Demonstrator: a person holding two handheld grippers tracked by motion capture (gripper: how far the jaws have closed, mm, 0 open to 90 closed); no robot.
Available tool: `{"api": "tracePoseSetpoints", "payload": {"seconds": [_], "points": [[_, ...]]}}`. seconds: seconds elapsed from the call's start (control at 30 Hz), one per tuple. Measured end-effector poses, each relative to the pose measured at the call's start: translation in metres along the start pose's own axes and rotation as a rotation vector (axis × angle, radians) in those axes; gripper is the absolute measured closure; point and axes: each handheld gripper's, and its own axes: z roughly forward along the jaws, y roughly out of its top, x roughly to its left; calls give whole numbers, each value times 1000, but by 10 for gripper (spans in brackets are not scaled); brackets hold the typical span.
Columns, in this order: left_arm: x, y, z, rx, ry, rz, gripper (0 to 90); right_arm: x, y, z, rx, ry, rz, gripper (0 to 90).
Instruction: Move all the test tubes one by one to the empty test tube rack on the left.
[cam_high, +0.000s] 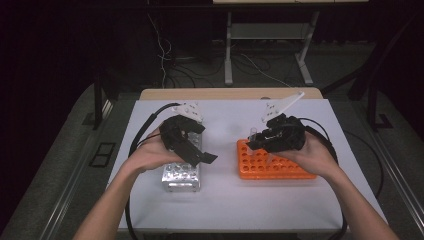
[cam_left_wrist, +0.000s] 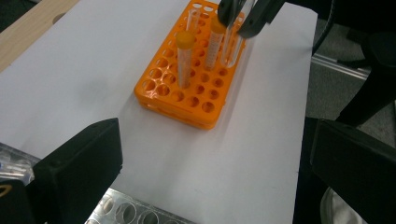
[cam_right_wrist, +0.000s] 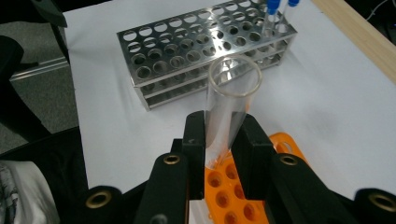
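Overhead, in the high view, the white table (cam_high: 225, 200) carried two racks. The orange rack (cam_high: 272, 162) lay at the right and the metal rack (cam_high: 181, 176) at the left, well apart. The right claw (cam_high: 254, 136) was positioned over the far left corner of the orange rack, gripping a clear test tube (cam_high: 253, 133) that stood roughly upright. The left claw (cam_high: 207, 157) was held above the metal rack, its jaws spread wide and holding nothing. Both forearms entered from the bottom edge, and a black cable trailed from each claw.

Next, in the left gripper view, the two black jaws of the left claw (cam_left_wrist: 212, 172) stood far apart at the lower corners, with bare table (cam_left_wrist: 84, 70) between them. The orange rack (cam_left_wrist: 191, 100) lay beyond, holding two orange-capped tubes (cam_left_wrist: 185, 58) upright. The right claw (cam_left_wrist: 245, 21) gripped the clear test tube (cam_left_wrist: 232, 46) at the far end of that rack. A corner of the metal rack (cam_left_wrist: 135, 212) appeared at the bottom edge.

Finally, in the right gripper view, the right claw (cam_right_wrist: 225, 140) was closed on the clear test tube (cam_right_wrist: 231, 93), its pads pressing both sides of the glass below the open rim. The tube's lower end was above the orange rack (cam_right_wrist: 224, 186); whether it had entered a hole could not be determined. The metal rack (cam_right_wrist: 201, 51) lay beyond, with blue-capped tubes (cam_right_wrist: 275, 14) in its far corner.
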Motion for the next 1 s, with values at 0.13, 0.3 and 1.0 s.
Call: {"api": "tracePoseSetpoints", "payload": {"seconds": [0.13,0.3,1.0], "points": [[-1,6,1,11,-11,22,46,4,5,11,8,19,-10,750],[-1,15,3,32,-18,46,129,9,9,24,19,43,-29,750],[0,25,21,73,-75,120,544,26,16,59,13,130,-59,750]]}}
